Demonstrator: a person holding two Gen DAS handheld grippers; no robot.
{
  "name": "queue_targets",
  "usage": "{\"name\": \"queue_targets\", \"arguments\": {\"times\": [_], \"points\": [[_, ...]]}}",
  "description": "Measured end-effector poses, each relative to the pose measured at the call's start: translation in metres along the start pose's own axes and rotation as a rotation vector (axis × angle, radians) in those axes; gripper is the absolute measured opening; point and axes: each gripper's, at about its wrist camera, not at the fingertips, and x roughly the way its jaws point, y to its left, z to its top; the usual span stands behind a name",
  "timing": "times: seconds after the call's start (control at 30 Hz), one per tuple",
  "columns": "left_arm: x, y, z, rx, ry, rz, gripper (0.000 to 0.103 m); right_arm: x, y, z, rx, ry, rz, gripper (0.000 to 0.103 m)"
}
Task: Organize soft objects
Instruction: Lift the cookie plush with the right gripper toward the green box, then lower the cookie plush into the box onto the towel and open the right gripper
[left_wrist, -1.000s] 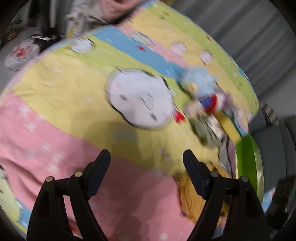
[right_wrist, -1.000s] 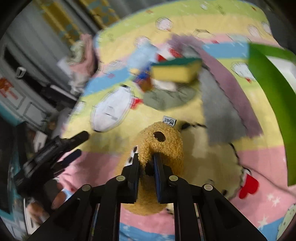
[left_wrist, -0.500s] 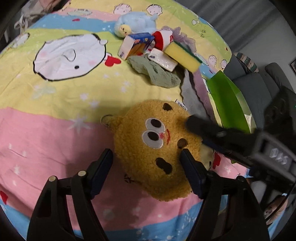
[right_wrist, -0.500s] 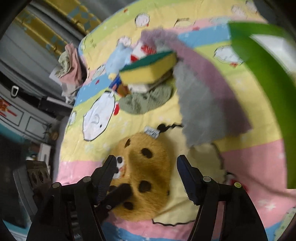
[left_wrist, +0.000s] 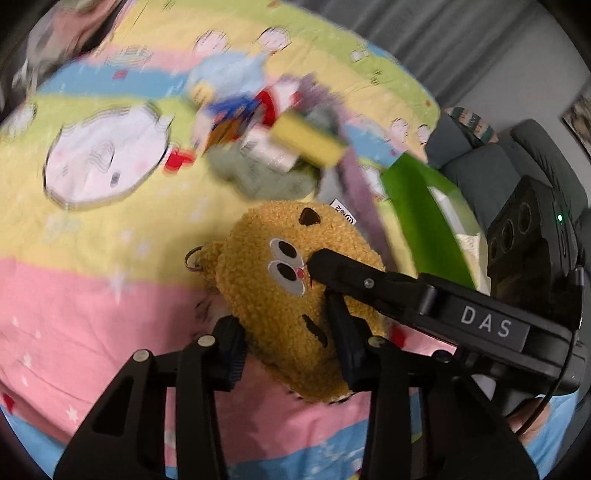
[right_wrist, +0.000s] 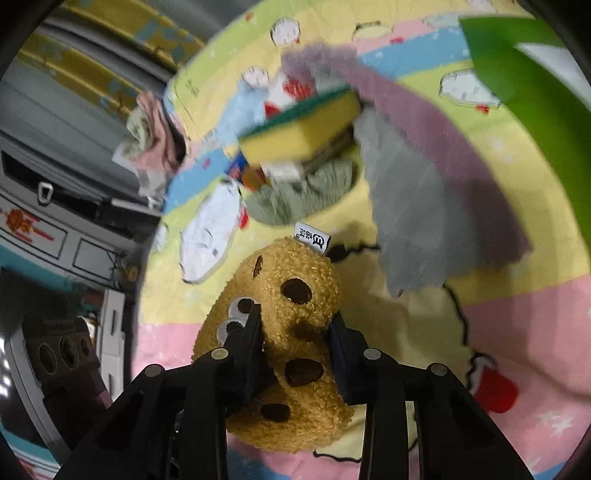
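Fuzzy mustard-brown plush toy with cartoon face (left_wrist: 291, 295) clamped by both left tongs (left_wrist: 291, 354) and right tongs (right_wrist: 297, 347), on striped pastel cartoon bedspread (left_wrist: 92, 295). Ahead: yellow-green sponge (right_wrist: 299, 133), grey-purple cloth (right_wrist: 417, 206), olive rag (right_wrist: 295, 195). Right: green box (left_wrist: 424, 214).

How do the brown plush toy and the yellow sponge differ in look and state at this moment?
The brown plush toy is fuzzy, rounded and dark-spotted; the yellow sponge is a smooth block with a green top layer. The toy sits between the fingers of both the left claw and right claw; the sponge rests untouched on the pile behind. Both lie over the striped blanket.
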Motion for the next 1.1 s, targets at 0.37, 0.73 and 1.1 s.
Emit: {"name": "queue_targets", "arguments": {"times": [0.37,0.73,1.1], "points": [[-0.029,-0.118,0.028,0.272,-0.197,-0.001,0.037,-0.122,-0.013,0.033,0.008,-0.34,0.04,0.036],[0.001,-0.219,0.04,0.484,-0.209,-0.102,0.038,-0.201,-0.075,0.04,0.115,-0.561,-0.054,0.036],[0.064,-0.288,0.028,0.606,-0.092,-0.136,0.037,-0.226,-0.156,0.038,0.301,-0.59,-0.159,0.036]]}}
